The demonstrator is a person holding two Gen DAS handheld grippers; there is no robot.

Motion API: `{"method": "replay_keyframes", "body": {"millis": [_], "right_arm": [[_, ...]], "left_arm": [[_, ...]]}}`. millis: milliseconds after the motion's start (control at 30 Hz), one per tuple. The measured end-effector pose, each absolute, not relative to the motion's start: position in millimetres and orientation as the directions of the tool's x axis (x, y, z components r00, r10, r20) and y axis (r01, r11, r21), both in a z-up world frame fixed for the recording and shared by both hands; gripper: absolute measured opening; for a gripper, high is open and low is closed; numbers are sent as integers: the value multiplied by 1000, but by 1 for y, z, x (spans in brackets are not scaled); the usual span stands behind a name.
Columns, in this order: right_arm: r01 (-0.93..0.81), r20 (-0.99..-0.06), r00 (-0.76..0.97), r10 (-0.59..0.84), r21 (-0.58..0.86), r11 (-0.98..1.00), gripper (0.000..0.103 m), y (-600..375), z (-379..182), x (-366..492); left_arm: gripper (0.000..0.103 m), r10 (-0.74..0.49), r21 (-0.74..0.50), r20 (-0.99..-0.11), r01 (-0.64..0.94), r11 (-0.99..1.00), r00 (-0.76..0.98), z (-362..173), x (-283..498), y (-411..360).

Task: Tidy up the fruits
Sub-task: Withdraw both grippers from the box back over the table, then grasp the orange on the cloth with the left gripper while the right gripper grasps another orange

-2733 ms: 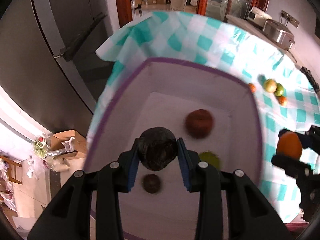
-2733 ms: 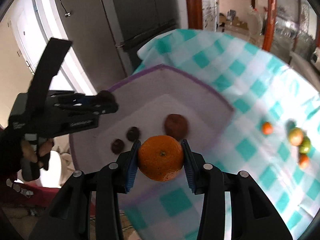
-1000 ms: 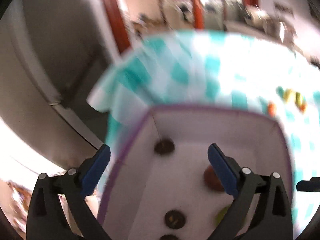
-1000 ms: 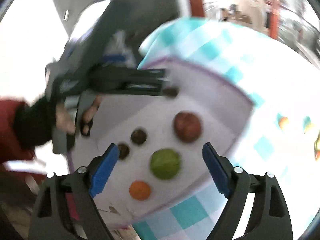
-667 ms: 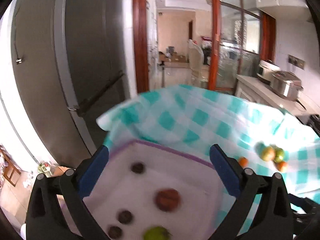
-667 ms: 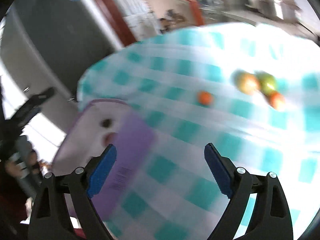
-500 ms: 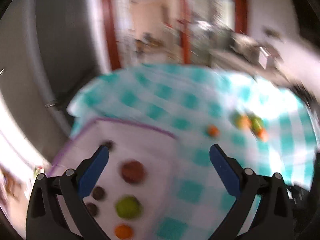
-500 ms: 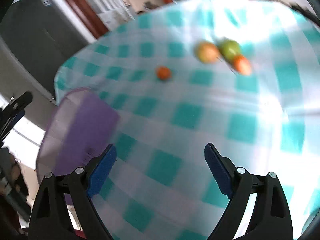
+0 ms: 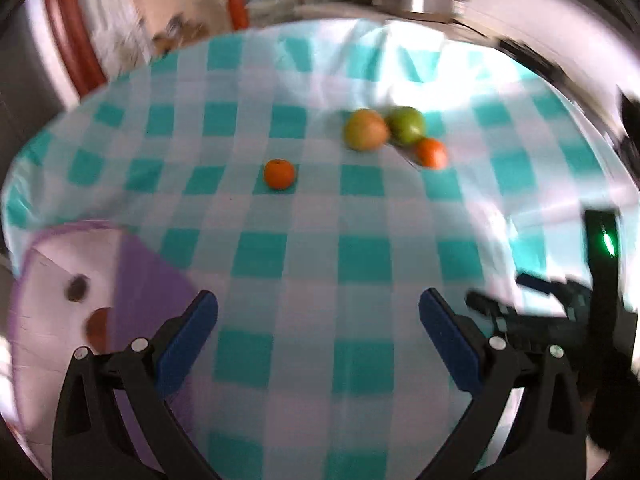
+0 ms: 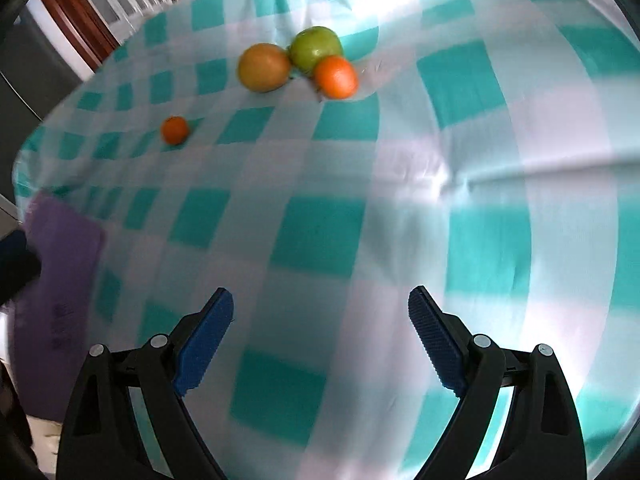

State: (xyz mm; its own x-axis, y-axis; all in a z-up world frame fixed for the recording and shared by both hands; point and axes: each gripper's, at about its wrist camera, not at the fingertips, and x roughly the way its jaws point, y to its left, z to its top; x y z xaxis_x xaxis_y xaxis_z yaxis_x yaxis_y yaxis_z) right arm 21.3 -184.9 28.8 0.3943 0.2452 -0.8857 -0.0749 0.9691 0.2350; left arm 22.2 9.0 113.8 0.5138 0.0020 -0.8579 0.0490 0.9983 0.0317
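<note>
Our left gripper (image 9: 318,326) and right gripper (image 10: 320,322) now gape wide and empty: the dark fruit and the orange we carried seconds ago are dropped in the purple-rimmed white fabric basket (image 9: 132,264). We have swung toward the teal-checked tablecloth (image 10: 400,168), where a small orange tangerine (image 10: 175,129) and a yellow-green, green and orange cluster (image 10: 298,64) wait

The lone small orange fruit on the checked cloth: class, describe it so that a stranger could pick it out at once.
Start from the teal-and-white checked tablecloth and find the cluster of three fruits far from the purple bin. Between that cluster and the bin lies the small orange fruit. It alone sits by itself, touching nothing, and is the smallest.
</note>
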Motion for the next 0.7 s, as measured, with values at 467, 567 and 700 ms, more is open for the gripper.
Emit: {"method": "replay_keyframes", "body": {"millis": [467,567,700], "right_arm": [[-125,-850,515,109,51,991,77,-155,9,185],[-137,-850,521,74,2,991,66,-148,2,197],[-134,-841,538,63,-11,991,39,-149,1,199]], "left_arm": [[100,69,10,-889,-133,991,453,24,163,49],[100,69,-3,-883,-154,988,465,16,172,54],[96,69,-13,-874,-166,986,481,8,183,60]]}}
